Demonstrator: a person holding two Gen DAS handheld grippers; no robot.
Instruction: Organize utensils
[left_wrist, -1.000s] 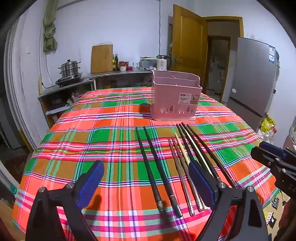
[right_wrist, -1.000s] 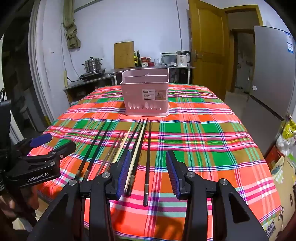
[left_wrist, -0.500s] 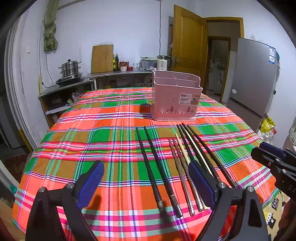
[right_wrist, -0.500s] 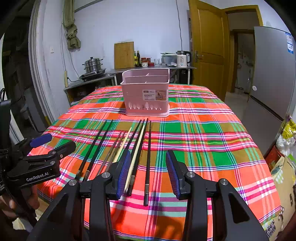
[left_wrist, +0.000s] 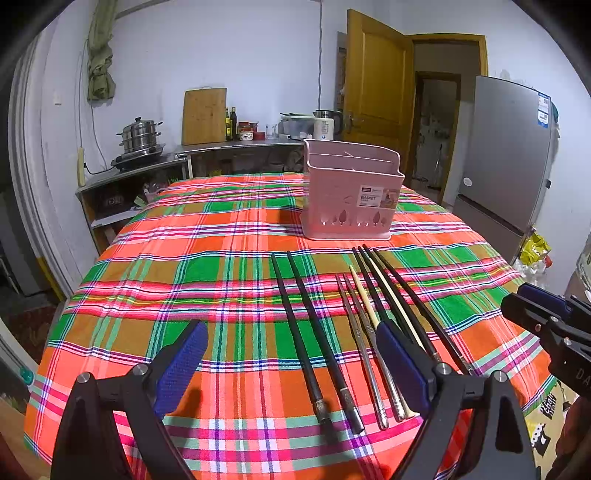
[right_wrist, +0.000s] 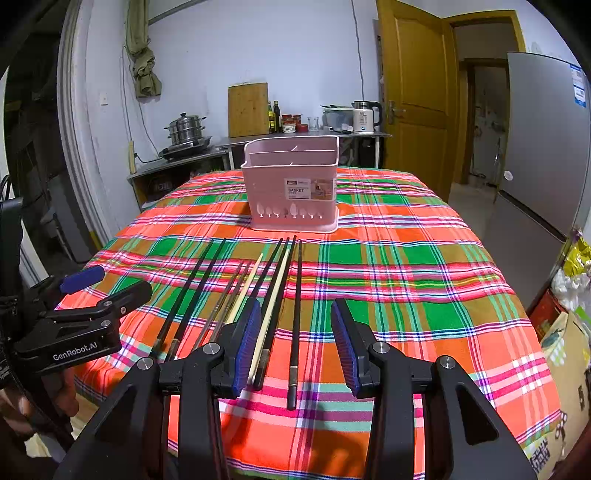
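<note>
Several chopsticks lie side by side on the plaid tablecloth, pointing toward a pink utensil basket (left_wrist: 351, 197) (right_wrist: 293, 186) that stands upright farther back. Among them are two black chopsticks (left_wrist: 306, 332), two metal chopsticks (left_wrist: 364, 354), a pale wooden chopstick (right_wrist: 245, 288) and a lone black chopstick (right_wrist: 295, 317) at the right. My left gripper (left_wrist: 291, 362) hovers open over the near ends of the black and metal sticks. Open too, my right gripper (right_wrist: 293, 339) straddles the lone black chopstick. Neither holds anything.
The plaid-covered table (left_wrist: 184, 266) drops off at its near edge just under the grippers. Behind it stand a counter with a steamer pot (left_wrist: 140, 138), a cutting board (left_wrist: 204, 115), bottles and a kettle. A wooden door and a grey fridge (left_wrist: 506, 155) are at the right.
</note>
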